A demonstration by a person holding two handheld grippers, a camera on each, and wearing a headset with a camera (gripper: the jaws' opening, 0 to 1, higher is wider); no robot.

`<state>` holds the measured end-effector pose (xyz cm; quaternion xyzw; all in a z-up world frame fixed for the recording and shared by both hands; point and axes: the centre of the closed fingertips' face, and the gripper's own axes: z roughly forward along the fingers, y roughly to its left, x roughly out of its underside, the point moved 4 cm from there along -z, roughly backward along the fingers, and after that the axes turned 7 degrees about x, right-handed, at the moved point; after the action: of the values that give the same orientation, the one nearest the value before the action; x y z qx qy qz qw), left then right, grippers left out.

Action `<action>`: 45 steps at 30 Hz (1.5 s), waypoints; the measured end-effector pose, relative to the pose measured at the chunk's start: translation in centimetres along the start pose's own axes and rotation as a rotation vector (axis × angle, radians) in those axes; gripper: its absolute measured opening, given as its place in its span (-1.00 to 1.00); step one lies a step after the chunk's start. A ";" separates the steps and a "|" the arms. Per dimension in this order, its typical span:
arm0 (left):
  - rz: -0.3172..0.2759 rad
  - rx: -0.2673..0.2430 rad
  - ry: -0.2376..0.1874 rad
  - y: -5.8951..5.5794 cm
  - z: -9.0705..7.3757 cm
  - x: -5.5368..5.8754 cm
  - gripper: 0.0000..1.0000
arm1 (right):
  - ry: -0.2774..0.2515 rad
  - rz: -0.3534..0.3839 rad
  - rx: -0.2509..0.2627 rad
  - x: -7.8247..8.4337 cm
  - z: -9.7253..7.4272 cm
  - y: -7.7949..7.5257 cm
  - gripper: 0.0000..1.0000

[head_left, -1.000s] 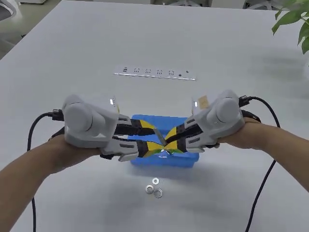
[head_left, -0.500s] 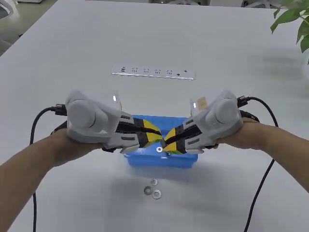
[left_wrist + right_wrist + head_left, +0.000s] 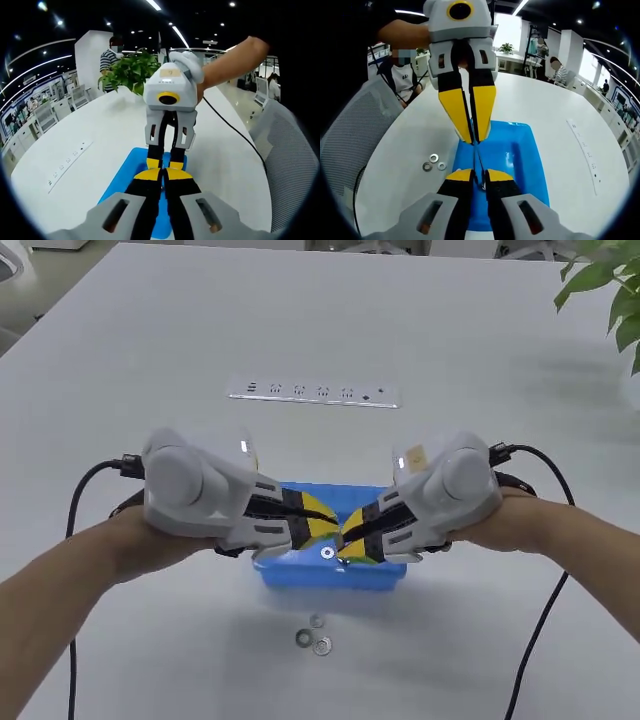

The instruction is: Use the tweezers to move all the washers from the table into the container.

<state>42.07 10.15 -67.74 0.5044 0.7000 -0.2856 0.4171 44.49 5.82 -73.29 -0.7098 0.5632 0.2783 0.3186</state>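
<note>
Drop step: left tongs [image 3: 322,527] and right tongs [image 3: 348,540] both pinched narrow on the tweezers [image 3: 478,162], one washer [image 3: 328,553] at their tips over the blue container [image 3: 300,575]. Next, likely: ease the squeeze to release, then go for the three loose washers [image 3: 312,640] on the tabletop [image 3: 450,360], on the person's side of the tongs.

Showing glossy, smooth blue plastic in the container [image 3: 330,577], with light glinting off its floor. Showing bright bare metal in the washers [image 3: 313,639] just in front of the container, and thin polished metal in the tweezers [image 3: 478,160] above it. Reading as smooth and matt white in the table [image 3: 450,350] under the container. Carrying smooth, faintly sheened pale-grey plastic on the shells of the left gripper [image 3: 164,174] and right gripper [image 3: 480,175] over the container, with matt yellow and black on the jaws. Showing white plastic in the power strip [image 3: 313,393] beyond the container.
</note>
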 end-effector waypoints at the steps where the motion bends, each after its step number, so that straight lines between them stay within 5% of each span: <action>1: 0.000 0.000 0.002 0.0 0.0 0.0 -0.88 | 0.001 -0.001 0.000 0.0 0.0 0.0 -0.79; 21: -0.006 -0.015 0.010 0.0 -0.9 -1.2 -0.89 | -0.010 0.008 0.019 -1.2 -0.5 0.0 -0.75; 45: 0.016 -0.027 0.024 -1.4 -2.5 -3.4 -0.90 | -0.009 0.074 0.106 -2.3 -3.3 0.6 -0.40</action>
<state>40.44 10.17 -63.56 0.5075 0.7048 -0.2667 0.4179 43.52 4.67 -69.54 -0.6694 0.6016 0.2628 0.3477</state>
